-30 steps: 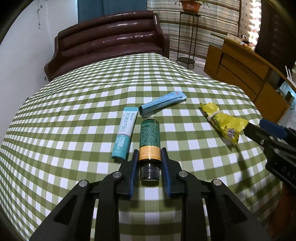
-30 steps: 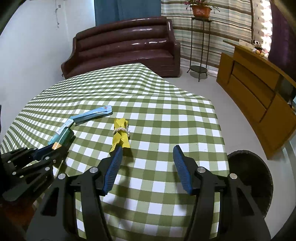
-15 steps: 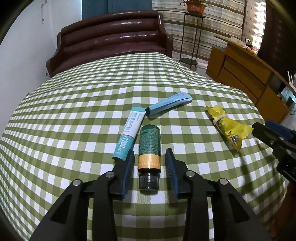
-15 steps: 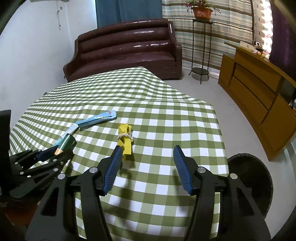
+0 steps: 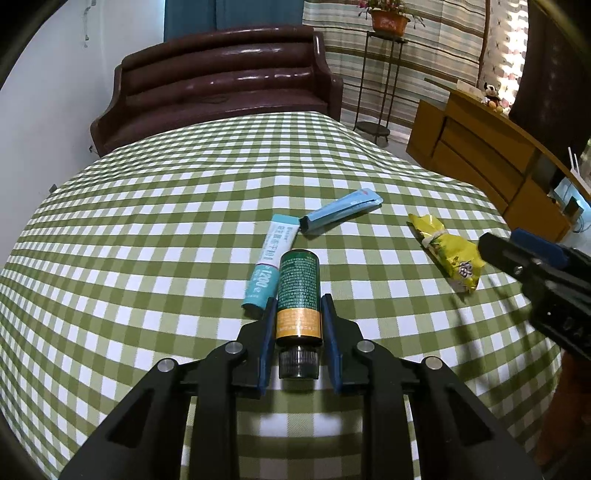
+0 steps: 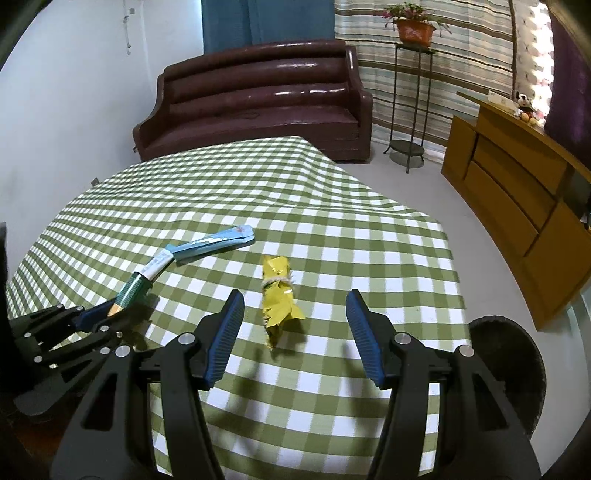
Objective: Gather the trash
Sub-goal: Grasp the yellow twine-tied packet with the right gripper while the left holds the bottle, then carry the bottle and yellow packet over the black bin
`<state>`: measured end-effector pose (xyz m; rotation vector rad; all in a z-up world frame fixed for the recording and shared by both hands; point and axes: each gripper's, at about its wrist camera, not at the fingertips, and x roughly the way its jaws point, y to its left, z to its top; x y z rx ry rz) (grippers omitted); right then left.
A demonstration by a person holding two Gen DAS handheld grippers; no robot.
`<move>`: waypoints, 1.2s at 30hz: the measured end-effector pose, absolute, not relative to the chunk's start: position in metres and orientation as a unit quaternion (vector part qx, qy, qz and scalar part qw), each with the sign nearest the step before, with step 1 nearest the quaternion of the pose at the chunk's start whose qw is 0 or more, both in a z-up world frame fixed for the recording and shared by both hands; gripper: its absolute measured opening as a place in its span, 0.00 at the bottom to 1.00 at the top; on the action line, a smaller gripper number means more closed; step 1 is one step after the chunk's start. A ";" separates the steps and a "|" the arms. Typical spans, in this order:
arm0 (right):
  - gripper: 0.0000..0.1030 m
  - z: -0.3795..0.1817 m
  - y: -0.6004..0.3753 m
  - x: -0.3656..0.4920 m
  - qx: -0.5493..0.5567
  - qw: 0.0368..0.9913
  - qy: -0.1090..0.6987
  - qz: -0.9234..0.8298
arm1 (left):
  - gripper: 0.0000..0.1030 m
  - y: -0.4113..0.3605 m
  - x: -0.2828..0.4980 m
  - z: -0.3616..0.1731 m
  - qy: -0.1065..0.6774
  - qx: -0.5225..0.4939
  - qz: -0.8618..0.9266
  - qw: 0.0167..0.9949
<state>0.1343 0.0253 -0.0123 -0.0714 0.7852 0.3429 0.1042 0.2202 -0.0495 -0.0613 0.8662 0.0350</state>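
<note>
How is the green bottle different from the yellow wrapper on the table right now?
The green bottle is a rigid cylinder with a black cap; the yellow wrapper is crumpled, tied around its middle. The left gripper, jaws just closed in, grips the bottle; the wrapper lies free ahead of the right gripper, whose jaws stand open. Both lie on the checked tablecloth.

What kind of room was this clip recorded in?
Most likely a home living room: a dark leather sofa stands behind the checked-cloth table, with a wooden sideboard and a potted plant by striped curtains.
</note>
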 end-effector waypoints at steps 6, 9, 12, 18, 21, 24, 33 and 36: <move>0.54 -0.023 0.038 0.142 -0.038 0.901 0.397 0.173 | 0.24 0.231 0.095 -0.043 0.413 -0.034 0.030 0.910; 0.54 -0.029 0.045 0.148 -0.045 0.898 0.405 0.167 | 0.24 0.238 0.092 -0.041 0.407 -0.033 0.042 0.912; 0.54 -0.035 0.050 0.152 -0.058 0.894 0.413 0.161 | 0.24 0.249 0.089 -0.042 0.404 -0.033 0.055 0.912; 0.26 -0.046 0.055 0.154 -0.072 0.887 0.429 0.154 | 0.24 0.260 0.089 -0.045 0.404 -0.041 0.066 0.912; 0.23 -0.047 0.055 0.151 -0.076 0.887 0.429 0.155 | 0.24 0.260 0.089 -0.047 0.404 -0.042 0.067 0.911; 0.22 -0.045 0.051 0.147 -0.072 0.888 0.427 0.153 | 0.24 0.259 0.087 -0.047 0.404 -0.046 0.065 0.911; 0.22 -0.023 0.011 0.122 -0.044 0.905 0.401 0.134 | 0.24 0.234 0.079 -0.037 0.389 -0.045 0.037 0.919; 0.22 -0.016 -0.010 0.112 -0.034 0.912 0.392 0.118 | 0.24 0.215 0.078 -0.032 0.386 -0.047 0.016 0.921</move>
